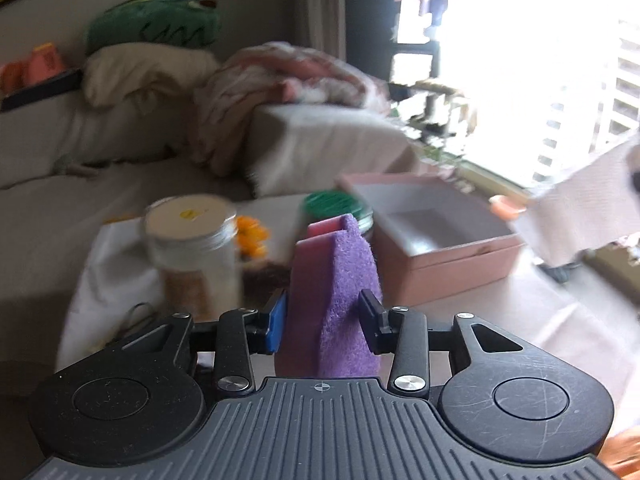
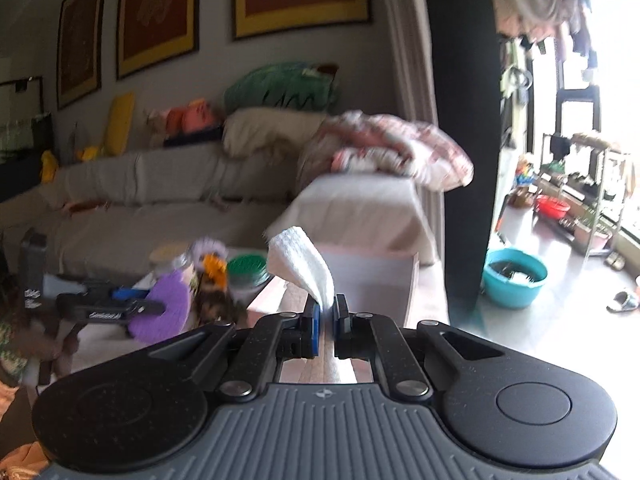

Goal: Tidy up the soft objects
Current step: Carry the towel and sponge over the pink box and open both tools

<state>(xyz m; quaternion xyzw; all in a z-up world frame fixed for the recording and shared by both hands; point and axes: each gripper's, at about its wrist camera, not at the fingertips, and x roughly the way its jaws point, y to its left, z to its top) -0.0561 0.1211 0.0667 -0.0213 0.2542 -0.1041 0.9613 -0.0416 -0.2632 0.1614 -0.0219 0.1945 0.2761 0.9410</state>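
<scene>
The left gripper is pointed forward and somewhat downward over a cloth-covered table. A purple and pink sponge is clamped between its pads, standing upright on edge and reaching well ahead of the fingertips. The right gripper is also angled slightly down; its jaws are nearly together and a white folded cloth is pinched by one end, the free end curling up and to the left above the fingers.

Only the left wrist view shows the pink box from above: it lies open ahead and to the right of the left gripper, and its pale inside is seen. In the same view a clear jar with a pale lid is ahead to the left, and a green-lidded container is seen directly behind the sponge. At the right edge a pale cloth is seen, blurred.

Only the right wrist view shows the left gripper from the side, far to the left, with the purple sponge held in it and part of a person's hand under it. There the pink box is seen directly ahead of the right gripper, just beyond the held cloth, and a teal basin is seen on the floor to the right.

A sofa with piled cushions is seen behind the table in both views.
</scene>
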